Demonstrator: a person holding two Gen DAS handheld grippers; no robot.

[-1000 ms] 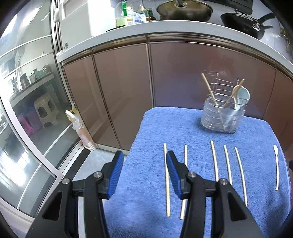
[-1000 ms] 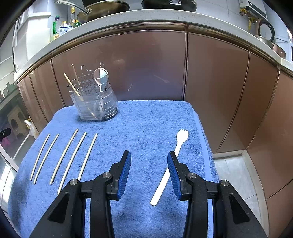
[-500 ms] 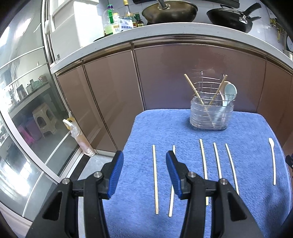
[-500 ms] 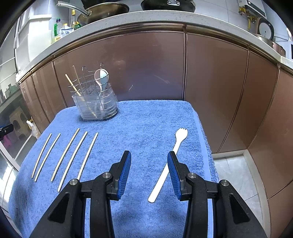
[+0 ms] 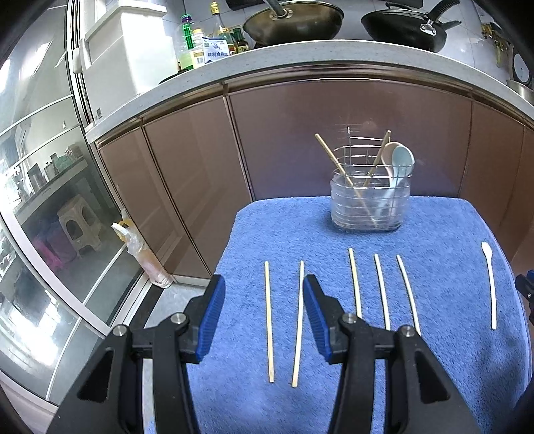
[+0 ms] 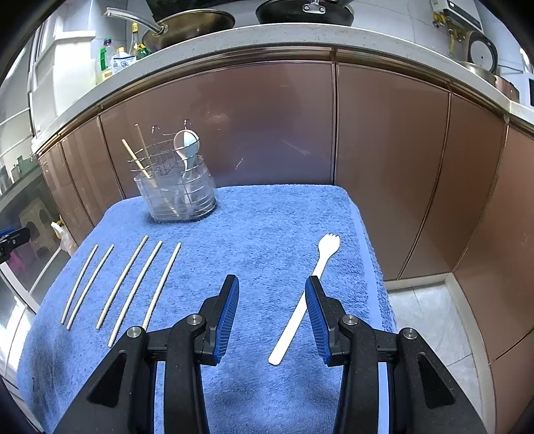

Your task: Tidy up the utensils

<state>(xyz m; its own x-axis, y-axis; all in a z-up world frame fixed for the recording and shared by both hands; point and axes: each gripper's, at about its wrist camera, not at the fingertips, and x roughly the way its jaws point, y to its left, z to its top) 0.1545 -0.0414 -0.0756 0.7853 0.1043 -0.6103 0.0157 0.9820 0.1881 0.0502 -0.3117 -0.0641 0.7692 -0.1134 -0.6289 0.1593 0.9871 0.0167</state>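
Several pale chopsticks lie side by side on a blue towel (image 5: 434,367); the leftmost chopstick (image 5: 269,320) and its neighbour (image 5: 298,323) lie between my open, empty left gripper's (image 5: 263,297) fingers, below them. A clear utensil holder (image 5: 370,208) with a wire rack, two chopsticks and a white spoon (image 5: 398,160) stands at the back. A white fork (image 6: 305,302) lies on the right, its handle between my open, empty right gripper's (image 6: 272,295) fingers. The chopsticks (image 6: 133,280) and holder (image 6: 177,197) also show in the right wrist view.
The towel (image 6: 267,227) covers a small table before brown cabinet doors (image 5: 333,140). Pans (image 5: 293,23) and bottles (image 5: 200,43) stand on the counter above. A glass door (image 5: 43,233) is on the left, tiled floor (image 6: 427,320) on the right.
My left gripper has moved left and back, so the two leftmost chopsticks now lie between its fingers. My right gripper shifted slightly; the fork handle now sits between its fingers.
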